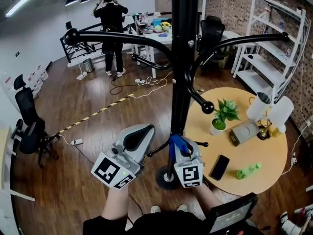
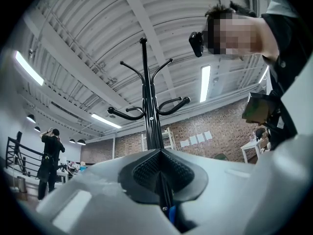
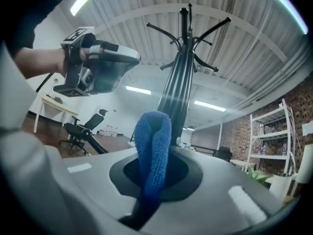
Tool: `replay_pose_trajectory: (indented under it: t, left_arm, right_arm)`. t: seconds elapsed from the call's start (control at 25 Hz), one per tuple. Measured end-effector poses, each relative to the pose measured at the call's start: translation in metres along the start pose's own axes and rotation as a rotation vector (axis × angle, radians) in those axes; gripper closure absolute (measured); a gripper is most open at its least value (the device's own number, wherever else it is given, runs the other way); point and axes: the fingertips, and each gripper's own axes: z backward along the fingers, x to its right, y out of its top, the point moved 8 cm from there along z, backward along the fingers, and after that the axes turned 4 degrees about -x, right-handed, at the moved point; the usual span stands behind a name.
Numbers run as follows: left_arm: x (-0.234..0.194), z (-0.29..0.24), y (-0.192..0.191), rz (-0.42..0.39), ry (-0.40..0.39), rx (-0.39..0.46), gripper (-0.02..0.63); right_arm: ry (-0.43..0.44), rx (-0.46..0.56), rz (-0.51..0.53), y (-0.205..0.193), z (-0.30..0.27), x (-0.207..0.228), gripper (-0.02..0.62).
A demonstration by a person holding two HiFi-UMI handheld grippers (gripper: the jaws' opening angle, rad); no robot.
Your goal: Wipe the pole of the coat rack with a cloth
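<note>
The black coat rack pole point(image 1: 181, 58) rises in the middle of the head view, with curved arms branching off it and its round base point(image 1: 165, 178) on the wood floor. My right gripper point(image 1: 179, 141) is low against the pole, shut on a folded blue cloth point(image 1: 176, 144). In the right gripper view the cloth point(image 3: 154, 146) stands up between the jaws of the right gripper point(image 3: 155, 180), with the pole point(image 3: 178, 92) just behind it. My left gripper point(image 1: 145, 131) hovers left of the pole, shut, with nothing seen in it. The left gripper point(image 2: 159, 156) points up at the rack point(image 2: 149, 111).
A round wooden table point(image 1: 274, 155) stands right of the rack with a potted plant point(image 1: 220, 117), a phone point(image 1: 219, 167), a green object point(image 1: 248, 171) and white lamps point(image 1: 271, 109). An office chair point(image 1: 29, 126) is at the left. A person point(image 1: 112, 28) stands far back; cables cross the floor.
</note>
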Motion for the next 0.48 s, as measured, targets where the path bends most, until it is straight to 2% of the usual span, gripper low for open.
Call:
replay_pose_trajectory:
  t: [0.24, 0.48]
  left_arm:
    - [0.004, 0.005, -0.002, 0.006, 0.009, -0.015, 0.612]
    - [0.004, 0.009, 0.0, 0.003, 0.011, -0.01, 0.612]
  right_arm:
    - [0.051, -0.11, -0.025, -0.029, -0.004, -0.012, 0.58]
    - [0.051, -0.128, -0.039, -0.028, -0.004, -0.013, 0.58]
